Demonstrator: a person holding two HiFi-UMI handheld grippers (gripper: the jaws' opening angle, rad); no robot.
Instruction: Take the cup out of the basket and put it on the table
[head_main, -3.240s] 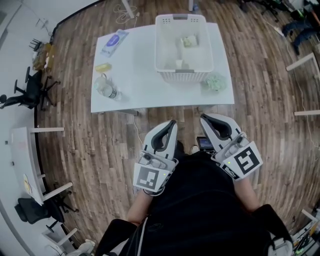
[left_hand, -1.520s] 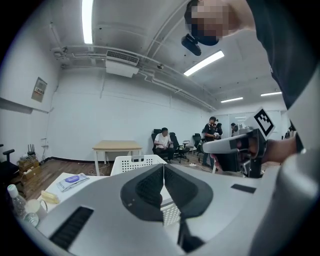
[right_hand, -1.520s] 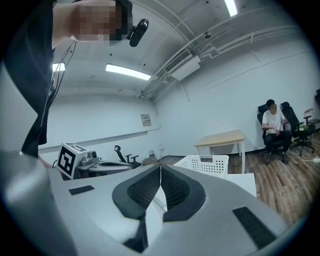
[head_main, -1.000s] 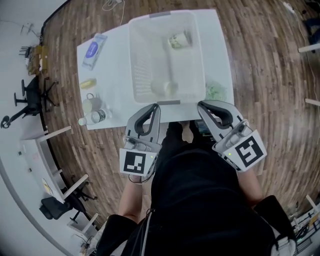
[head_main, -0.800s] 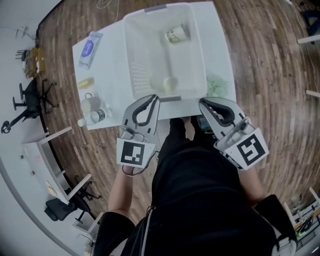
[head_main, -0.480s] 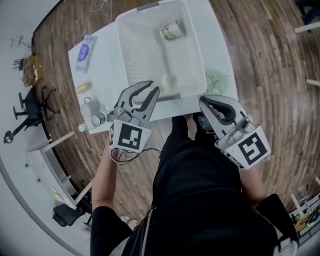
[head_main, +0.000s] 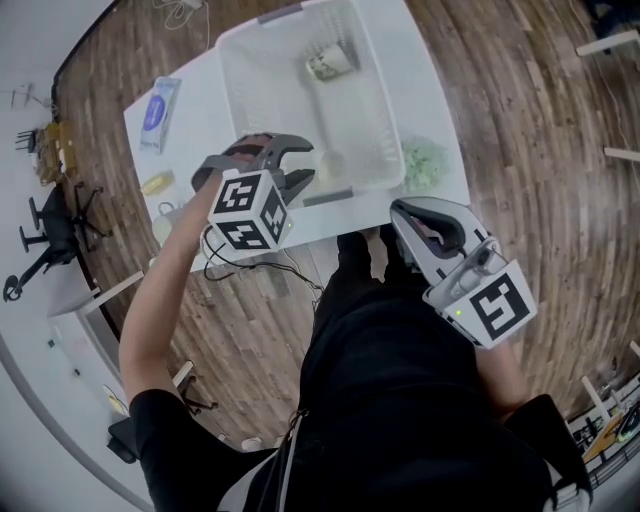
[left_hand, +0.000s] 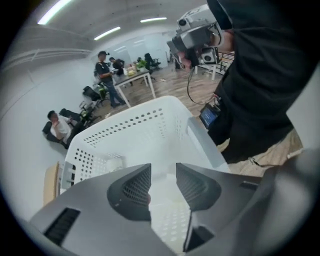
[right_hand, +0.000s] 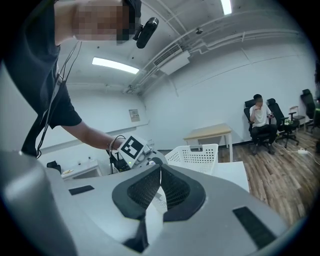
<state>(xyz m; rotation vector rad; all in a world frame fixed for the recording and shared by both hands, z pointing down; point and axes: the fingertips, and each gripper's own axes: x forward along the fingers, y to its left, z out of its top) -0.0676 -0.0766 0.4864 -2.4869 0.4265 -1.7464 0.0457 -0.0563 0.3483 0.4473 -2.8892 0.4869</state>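
A white perforated basket (head_main: 262, 95) stands on the white table (head_main: 432, 95). A paper cup (head_main: 328, 62) with a green print lies on its side at the basket's far end. A pale round object (head_main: 332, 165) sits near the basket's front wall. My left gripper (head_main: 305, 165) hovers over the basket's near-left part. Its jaws are opening, and only the basket (left_hand: 150, 127) floor shows between them in the left gripper (left_hand: 163, 185) view. My right gripper (head_main: 425, 215) is shut and empty, below the table's front edge. The right gripper (right_hand: 160, 172) view shows the basket (right_hand: 197, 152) beyond it.
Right of the basket lies a green crumpled thing (head_main: 425, 160). On the table's left side are a blue packet (head_main: 155, 105), a yellow item (head_main: 155, 183) and a clear bottle (head_main: 165, 222). Wooden floor surrounds the table. People sit at desks in the background.
My left gripper has risen from the table's front edge and swung over the basket's near-left part, and its jaws have parted. The right gripper has stayed put, shut.
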